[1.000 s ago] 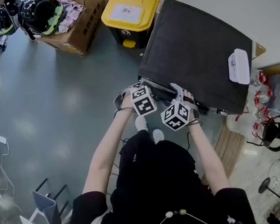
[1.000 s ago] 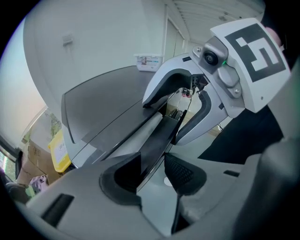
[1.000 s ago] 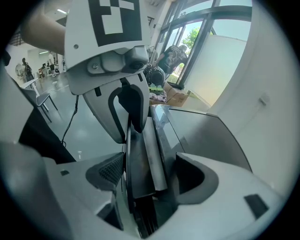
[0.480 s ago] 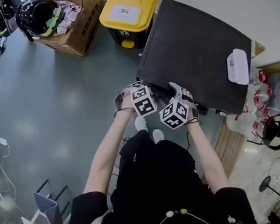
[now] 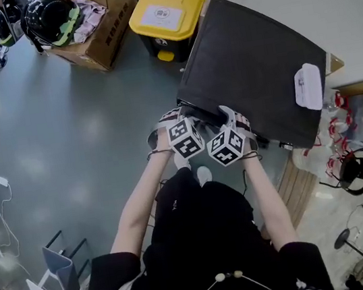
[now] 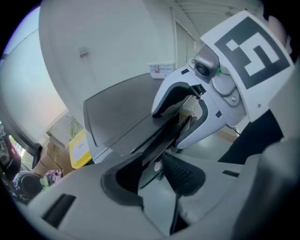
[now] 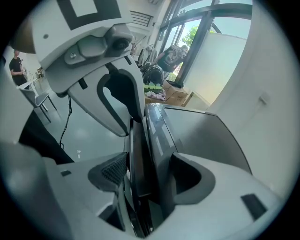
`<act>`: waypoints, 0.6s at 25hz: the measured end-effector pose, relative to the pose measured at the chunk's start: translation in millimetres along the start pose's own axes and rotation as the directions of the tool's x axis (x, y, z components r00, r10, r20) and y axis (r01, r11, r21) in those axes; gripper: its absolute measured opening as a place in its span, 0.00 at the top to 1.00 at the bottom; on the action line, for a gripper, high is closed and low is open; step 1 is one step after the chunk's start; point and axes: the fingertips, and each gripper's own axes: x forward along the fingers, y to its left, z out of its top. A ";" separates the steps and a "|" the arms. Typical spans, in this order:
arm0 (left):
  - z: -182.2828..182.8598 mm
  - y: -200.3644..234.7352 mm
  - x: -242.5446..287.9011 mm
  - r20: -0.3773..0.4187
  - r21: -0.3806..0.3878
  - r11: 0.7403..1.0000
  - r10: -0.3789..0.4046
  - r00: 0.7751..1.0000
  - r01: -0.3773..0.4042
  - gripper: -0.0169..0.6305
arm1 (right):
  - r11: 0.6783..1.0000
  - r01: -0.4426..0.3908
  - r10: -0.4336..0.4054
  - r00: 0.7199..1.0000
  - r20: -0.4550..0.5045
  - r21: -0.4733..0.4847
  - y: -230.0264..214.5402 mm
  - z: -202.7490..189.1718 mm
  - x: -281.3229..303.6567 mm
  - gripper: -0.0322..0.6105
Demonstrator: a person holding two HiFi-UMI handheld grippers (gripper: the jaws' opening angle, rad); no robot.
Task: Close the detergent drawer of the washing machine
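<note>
Floor (image 5: 64, 139): grey and glossy, it filled the left half of the head view.
Washing machine (image 5: 250, 62): its dark flat top stood against a pale wall.
Person (image 5: 203, 240): in dark clothes, both arms reached to the machine's front edge.
Cardboard box (image 5: 105, 30): sat on the floor well behind the machine, with a black helmet (image 5: 51, 14) in it.
Bin (image 5: 166, 15): black with a yellow lid, just beside the machine.
Left gripper (image 6: 157, 171): its jaws had just been closing and stood fairly wide, with the end of the drawer's front between the pads.
Right gripper (image 7: 145, 176): its jaws had just been closing and clasped the dark drawer front, a pad against each face.
Detergent drawer (image 7: 140, 159): at the machine's upper front edge, standing slightly proud, with both grippers side by side on it.
White object (image 5: 309, 86): lay on the machine's top near its right edge.
</note>
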 end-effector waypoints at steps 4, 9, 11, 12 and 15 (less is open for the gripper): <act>1.3 8.7 -4.3 0.041 -0.097 0.995 0.037 0.998 -0.033 0.78 | 0.999 0.047 -0.047 0.999 0.008 0.002 -5.1 -0.5 2.6 0.50; -7.6 19.8 -12.4 0.042 -0.173 0.981 0.092 0.995 -0.084 0.78 | 0.997 0.074 -0.074 0.997 0.007 -0.005 -9.9 2.0 3.4 0.56; -10.2 22.9 -14.3 0.061 -0.226 0.971 0.093 0.994 -0.078 0.78 | 0.996 0.085 -0.085 0.996 0.001 0.004 -9.1 2.5 4.8 0.56; -10.0 23.7 -14.7 0.073 -0.257 0.964 0.091 0.993 -0.069 0.78 | 0.996 0.092 -0.092 0.996 0.001 0.009 -9.1 2.5 4.9 0.56; -9.4 24.1 -13.9 0.104 -0.358 0.933 0.085 0.991 -0.043 0.78 | 0.994 0.106 -0.106 0.994 0.006 0.019 -10.4 2.2 3.9 0.55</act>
